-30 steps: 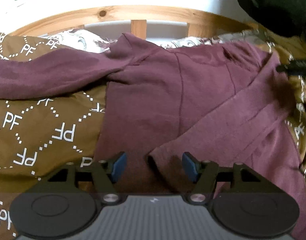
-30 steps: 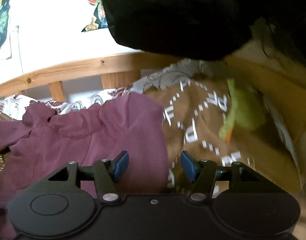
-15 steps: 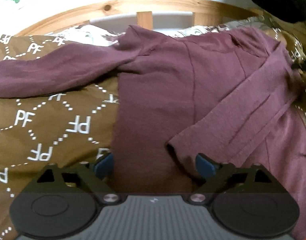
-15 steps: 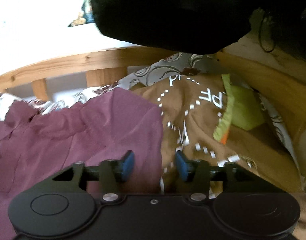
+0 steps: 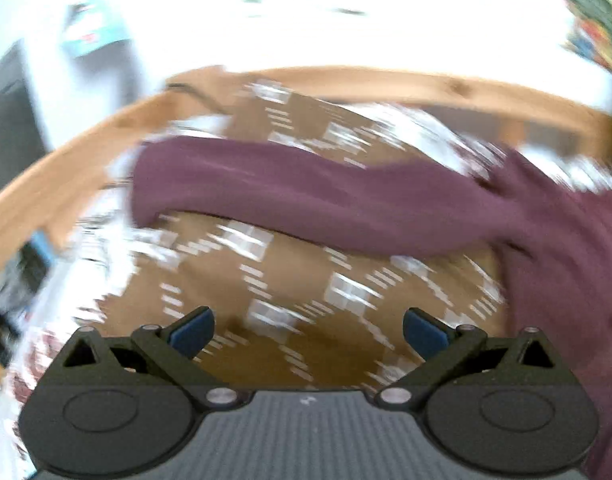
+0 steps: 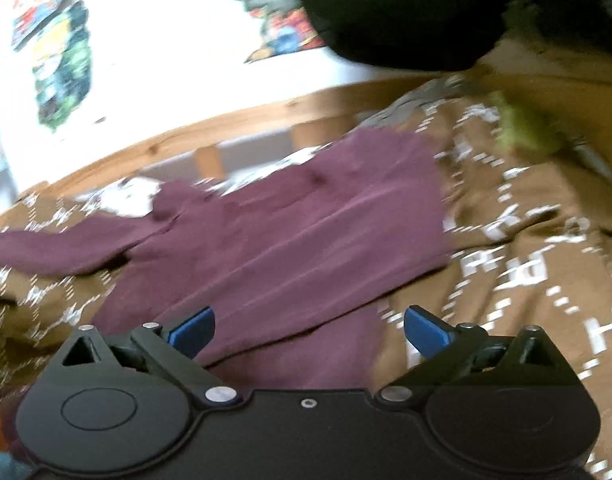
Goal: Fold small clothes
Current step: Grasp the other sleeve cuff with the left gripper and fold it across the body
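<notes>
A maroon long-sleeved top (image 6: 290, 240) lies on a brown bedspread with white letters (image 6: 526, 280). Its right sleeve is folded across the body. Its left sleeve (image 5: 298, 196) stretches out flat to the left. My left gripper (image 5: 308, 332) is open and empty above the bedspread (image 5: 306, 276), in front of that sleeve. My right gripper (image 6: 309, 332) is open and empty over the top's lower right edge. Both views are blurred.
A wooden bed rail (image 5: 346, 80) runs along the far side in front of a white wall with colourful pictures (image 6: 58, 52). A dark bulky shape (image 6: 406, 12) hangs at upper right. A green item (image 6: 522, 128) lies on the bedspread at right.
My left gripper has swung left from the top's hem to the outstretched sleeve and opened wide. My right gripper has opened wide and pulled back, and more of the top shows.
</notes>
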A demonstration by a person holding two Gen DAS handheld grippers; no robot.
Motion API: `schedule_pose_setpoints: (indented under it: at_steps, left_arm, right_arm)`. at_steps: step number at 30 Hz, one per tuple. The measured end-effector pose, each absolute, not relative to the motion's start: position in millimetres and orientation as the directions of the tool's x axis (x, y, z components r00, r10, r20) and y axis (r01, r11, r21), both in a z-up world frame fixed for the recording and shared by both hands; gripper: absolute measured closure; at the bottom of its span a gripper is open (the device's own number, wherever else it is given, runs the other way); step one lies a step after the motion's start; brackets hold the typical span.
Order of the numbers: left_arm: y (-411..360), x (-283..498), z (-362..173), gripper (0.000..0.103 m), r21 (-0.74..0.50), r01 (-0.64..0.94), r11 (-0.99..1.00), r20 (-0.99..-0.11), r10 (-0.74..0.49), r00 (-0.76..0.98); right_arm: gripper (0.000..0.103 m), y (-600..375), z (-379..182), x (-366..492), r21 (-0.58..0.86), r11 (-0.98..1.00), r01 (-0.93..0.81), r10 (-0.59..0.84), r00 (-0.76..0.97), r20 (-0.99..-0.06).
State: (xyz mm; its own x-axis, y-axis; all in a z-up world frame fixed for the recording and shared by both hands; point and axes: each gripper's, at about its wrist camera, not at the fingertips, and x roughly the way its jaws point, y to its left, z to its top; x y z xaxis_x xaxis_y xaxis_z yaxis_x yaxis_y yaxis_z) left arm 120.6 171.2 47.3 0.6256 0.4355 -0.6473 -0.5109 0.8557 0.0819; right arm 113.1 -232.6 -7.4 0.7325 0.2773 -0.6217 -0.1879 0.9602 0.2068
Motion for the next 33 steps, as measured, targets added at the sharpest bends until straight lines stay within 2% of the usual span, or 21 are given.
schedule_pose_setpoints:
  at_steps: [2,8,14,17,19,20,24,26,30,33]
  left_arm:
    - [200.7,119.2,51.1,0.001,0.017,-0.581,0.814,-0.623,0.463,0.630]
    - [263.9,138.9,45.4,0.003,-0.164,-0.660,0.733,-0.588,0.464,0.662]
    - [299.6,148.1,41.1,0.019,-0.339,-0.676,0.654,-0.533,0.459,0.711]
    - [307.2,144.8,43.3,0.039,-0.420,-0.668,0.614,-0.483,0.472,0.738]
    - [310.2,146.7,45.9,0.077,-0.430,-0.673,0.601,-0.469,0.488,0.736]
    - [309.4,146.9,48.3,0.086,-0.419,-0.677,0.605,-0.462,0.500,0.733]
    - [282.7,139.1,64.3,0.093,-0.339,-0.665,0.665,-0.360,0.561,0.745]
    - [265.1,140.5,74.2,0.094,-0.297,-0.631,0.717,-0.305,0.554,0.774]
    - [226.2,143.6,101.6,0.094,-0.274,-0.505,0.819,-0.197,0.466,0.863]
    - [190.9,147.1,121.7,0.094,-0.240,-0.374,0.896,-0.117,0.356,0.927]
  right_arm:
    - [0.001,-223.1,-11.5,112.9,0.204,0.957,-0.208,0.291,0.726,-0.624]
    - [0.001,-219.6,-24.8,112.8,0.225,0.950,-0.215,0.310,0.711,-0.631]
    - [0.001,-225.4,-36.1,115.5,0.244,0.953,-0.177,0.296,0.709,-0.640]
    - [0.001,-226.9,-39.6,117.4,0.253,0.952,-0.170,0.297,0.709,-0.640]
    - [0.001,-225.9,-40.8,117.8,0.254,0.952,-0.173,0.299,0.709,-0.639]
    - [0.001,-225.3,-41.5,118.0,0.254,0.951,-0.176,0.302,0.707,-0.639]
    - [0.001,-223.9,-40.5,117.0,0.255,0.951,-0.174,0.301,0.710,-0.637]
    - [0.001,-223.8,-38.8,116.8,0.254,0.952,-0.172,0.299,0.712,-0.635]
    - [0.001,-222.8,-34.5,115.7,0.248,0.952,-0.176,0.297,0.719,-0.629]
    - [0.001,-221.8,-28.8,114.0,0.243,0.951,-0.191,0.303,0.731,-0.611]
